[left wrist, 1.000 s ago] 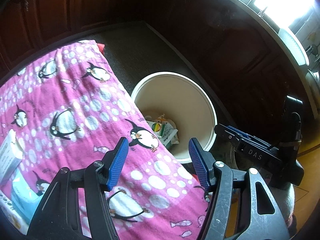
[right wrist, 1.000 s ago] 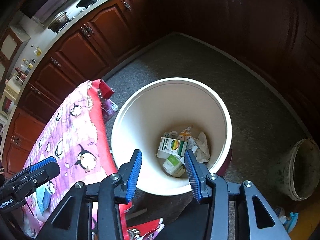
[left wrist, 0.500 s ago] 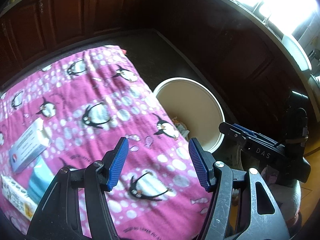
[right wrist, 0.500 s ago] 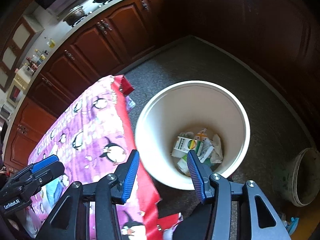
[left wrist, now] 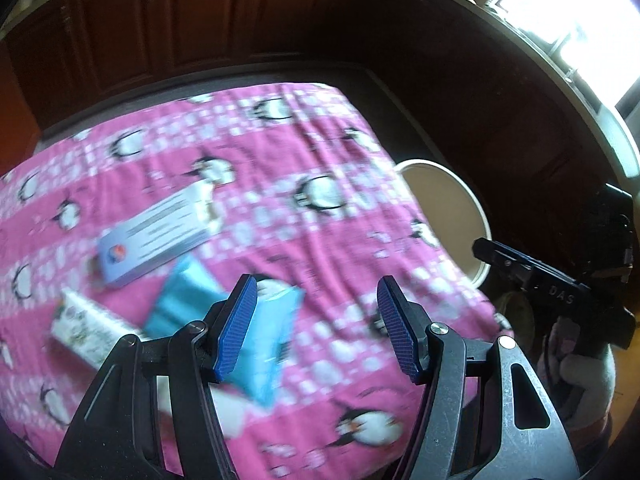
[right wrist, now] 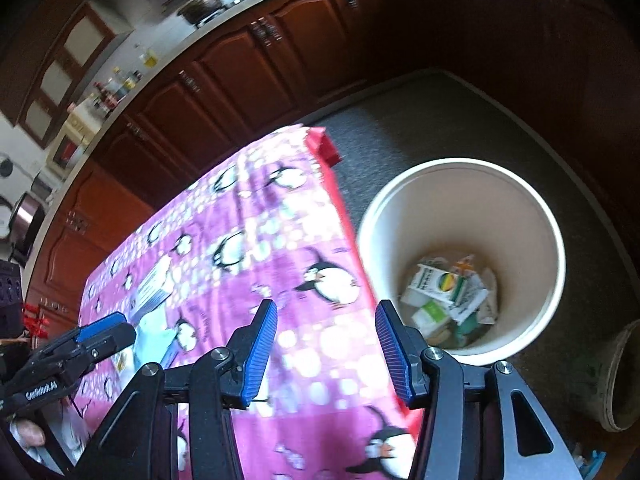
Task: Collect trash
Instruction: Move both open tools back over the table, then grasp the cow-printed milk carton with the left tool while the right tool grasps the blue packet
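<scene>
A table under a pink penguin cloth (left wrist: 320, 152) holds trash: a pale blue-white carton (left wrist: 156, 236), a light blue packet (left wrist: 264, 336) and a white patterned box (left wrist: 88, 336). My left gripper (left wrist: 316, 328) is open and empty, hovering just above the blue packet. My right gripper (right wrist: 326, 352) is open and empty above the table's right edge (right wrist: 348, 216). A cream bucket (right wrist: 540, 216) on the floor beside the table holds several cartons and wrappers (right wrist: 444, 288); its rim shows in the left wrist view (left wrist: 460, 184).
Dark wooden cabinets (right wrist: 240, 80) ring the room, with a worktop and bottles above them. A grey carpet (right wrist: 420, 120) covers the floor. A second, dirty pail (right wrist: 624, 376) stands to the right of the bucket. The right gripper shows in the left wrist view (left wrist: 560, 296).
Both grippers have swung left, away from the bucket and over the table. The left gripper now hovers over the trash on the cloth. Both stayed open.
</scene>
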Available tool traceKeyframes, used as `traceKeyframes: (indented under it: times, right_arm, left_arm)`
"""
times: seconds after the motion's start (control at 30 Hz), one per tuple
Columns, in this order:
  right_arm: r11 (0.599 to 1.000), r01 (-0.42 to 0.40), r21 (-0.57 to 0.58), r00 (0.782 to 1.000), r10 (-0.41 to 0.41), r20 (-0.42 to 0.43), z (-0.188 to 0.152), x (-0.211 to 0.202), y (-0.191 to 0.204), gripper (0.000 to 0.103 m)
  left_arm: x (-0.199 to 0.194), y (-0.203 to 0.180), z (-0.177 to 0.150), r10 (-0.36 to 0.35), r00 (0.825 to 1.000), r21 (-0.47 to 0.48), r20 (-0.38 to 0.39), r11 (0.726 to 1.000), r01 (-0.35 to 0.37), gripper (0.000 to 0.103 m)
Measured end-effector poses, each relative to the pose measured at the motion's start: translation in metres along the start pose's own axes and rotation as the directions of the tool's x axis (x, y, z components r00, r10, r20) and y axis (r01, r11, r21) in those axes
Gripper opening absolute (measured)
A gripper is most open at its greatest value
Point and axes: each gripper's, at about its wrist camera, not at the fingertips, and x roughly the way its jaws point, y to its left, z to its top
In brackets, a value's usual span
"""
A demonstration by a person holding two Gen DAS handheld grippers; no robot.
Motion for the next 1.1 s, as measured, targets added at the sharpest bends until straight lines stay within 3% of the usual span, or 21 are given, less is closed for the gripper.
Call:
traceKeyframes:
  times: [0.3,0.6,0.93,1.1]
  right_arm:
    - [0.994,-0.062,-0.092,0.997,0.057,-0.059,-0.011,0.019,0.046,0.056]
    - [0.977,-0.145,-0.155,0.981,0.122,-0.152,-0.031,0.043,0.09,0.056]
    - [0.96,-0.175,-0.217,0.973,0.135,-0.188,-0.04,0.051,0.117,0.057]
    - [0.959,-0.185,-0.216,0.97,0.143,-0.196,-0.04,0.053,0.118,0.06]
  left_arm:
    - [-0.028,0.084,-0.025,0.072,0.997,-0.14,0.004,0.988,-0.071,0.061]
    - [-0.038,0.151,-0.048,0.106,0.994,-0.328,-0.019,0.938,-0.107,0.061]
    - [-0.02,0.165,-0.048,0.109,0.994,-0.458,-0.023,0.883,-0.107,0.062]
    - [-0.012,0.164,-0.043,0.136,0.99,-0.479,-0.022,0.868,-0.13,0.07]
